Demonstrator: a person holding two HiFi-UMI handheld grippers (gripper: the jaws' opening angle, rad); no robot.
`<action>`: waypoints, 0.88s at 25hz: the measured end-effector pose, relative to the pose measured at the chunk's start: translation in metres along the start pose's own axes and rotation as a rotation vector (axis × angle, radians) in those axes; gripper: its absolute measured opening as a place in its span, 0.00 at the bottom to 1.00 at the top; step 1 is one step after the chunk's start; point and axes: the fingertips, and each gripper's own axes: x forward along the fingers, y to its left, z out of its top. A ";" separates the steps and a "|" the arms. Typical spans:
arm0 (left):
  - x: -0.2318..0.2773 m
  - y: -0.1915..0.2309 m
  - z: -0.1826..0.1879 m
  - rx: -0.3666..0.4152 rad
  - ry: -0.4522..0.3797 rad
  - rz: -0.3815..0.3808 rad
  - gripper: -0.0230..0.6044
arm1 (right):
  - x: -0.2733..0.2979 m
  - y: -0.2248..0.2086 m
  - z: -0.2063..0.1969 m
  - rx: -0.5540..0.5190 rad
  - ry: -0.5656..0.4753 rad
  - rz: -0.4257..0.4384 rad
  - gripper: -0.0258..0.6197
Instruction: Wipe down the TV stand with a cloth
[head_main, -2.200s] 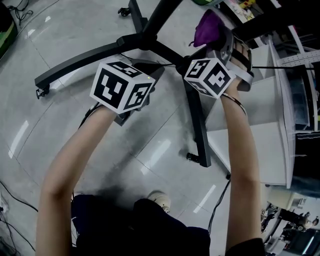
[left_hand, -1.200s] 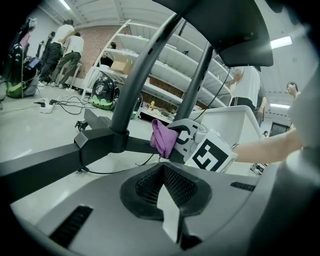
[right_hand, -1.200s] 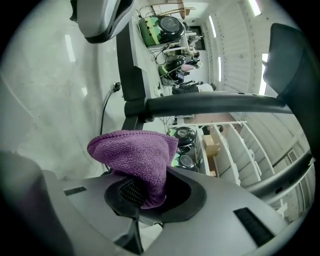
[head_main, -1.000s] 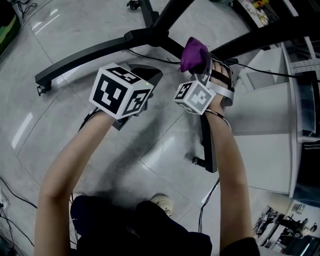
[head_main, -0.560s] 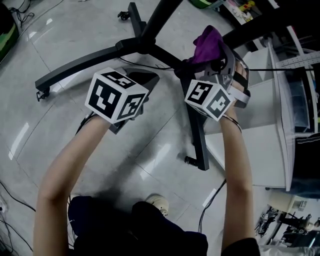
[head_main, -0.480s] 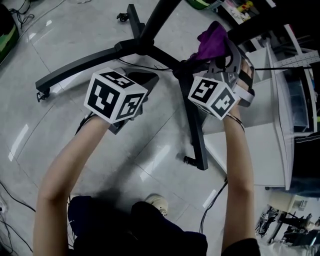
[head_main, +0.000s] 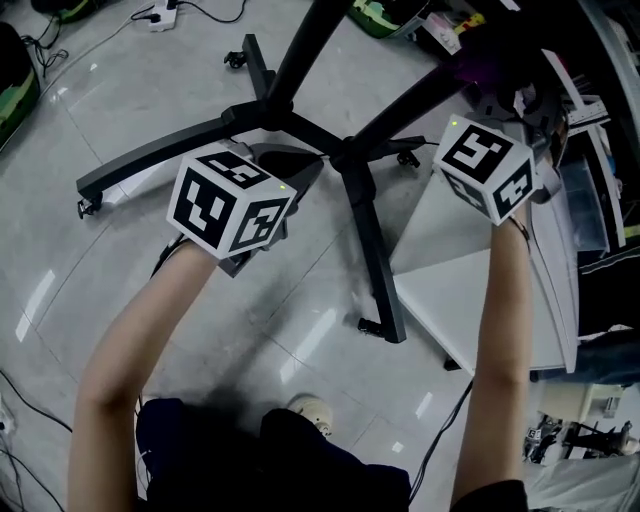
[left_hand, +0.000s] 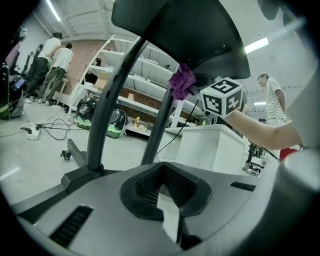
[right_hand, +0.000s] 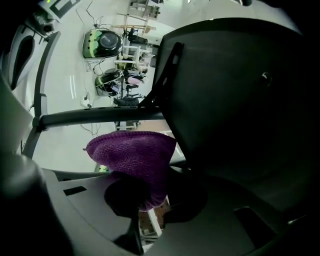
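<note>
Now | my right gripper (right_hand: 147, 212): jaws clamped on purple cloth (right_hand: 135, 152), held high at the TV stand (head_main: 350, 165), by its slanted post (left_hand: 161, 125) under the dark panel (right_hand: 240, 100) | my left gripper (left_hand: 167, 212): jaws together, empty, low near the stand's base.

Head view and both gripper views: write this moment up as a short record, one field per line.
Cloth: purple cloth, bunched, clamped in the right gripper
Cloth position: high up at the TV stand, against its slanted post, just below the dark panel
Left gripper: jaws together, nothing between them, held low near the stand's base, apart from it
Stand base: black legs spread on the grey floor
</note>
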 end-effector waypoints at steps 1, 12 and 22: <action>0.000 -0.002 0.002 0.003 -0.004 -0.002 0.05 | 0.001 -0.004 0.000 -0.002 0.000 0.003 0.16; 0.007 0.001 -0.014 0.008 0.028 -0.004 0.05 | -0.010 0.043 -0.012 -0.018 0.011 0.018 0.16; 0.014 0.014 -0.047 -0.014 0.087 0.008 0.05 | -0.041 0.133 -0.035 0.004 0.054 0.138 0.16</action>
